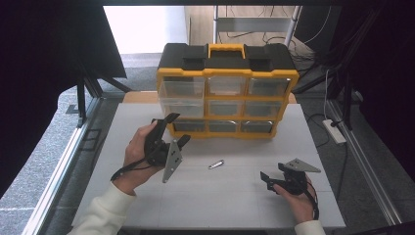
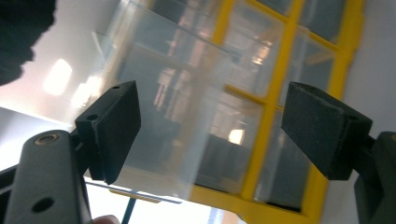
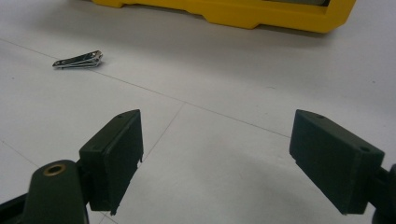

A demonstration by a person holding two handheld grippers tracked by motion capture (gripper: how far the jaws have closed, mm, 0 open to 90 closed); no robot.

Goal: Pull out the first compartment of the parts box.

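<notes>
A yellow and black organizer [image 1: 227, 66] with clear drawers stands at the back of the white table [image 1: 225, 196]. In its left column one clear drawer [image 1: 181, 104] sticks out partway. My left gripper [image 1: 179, 128] hovers just in front of it, tilted on its side and open. In the left gripper view the clear drawer [image 2: 173, 93] lies between and beyond the pads [image 2: 116, 126], which do not touch it. A small metal nail clipper [image 1: 216, 164] lies on the table in front of the organizer. My right gripper [image 1: 272, 171] rests low at the right, open and holding nothing, with the nail clipper [image 3: 78, 60] ahead to its left.
The organizer's yellow frame [image 2: 275, 93] rises close behind the left gripper, and its base [image 3: 243, 14] runs along the top of the right gripper view. Metal rails [image 1: 63, 161] run along both sides of the table. A white power strip [image 1: 334, 131] lies on the floor at the right.
</notes>
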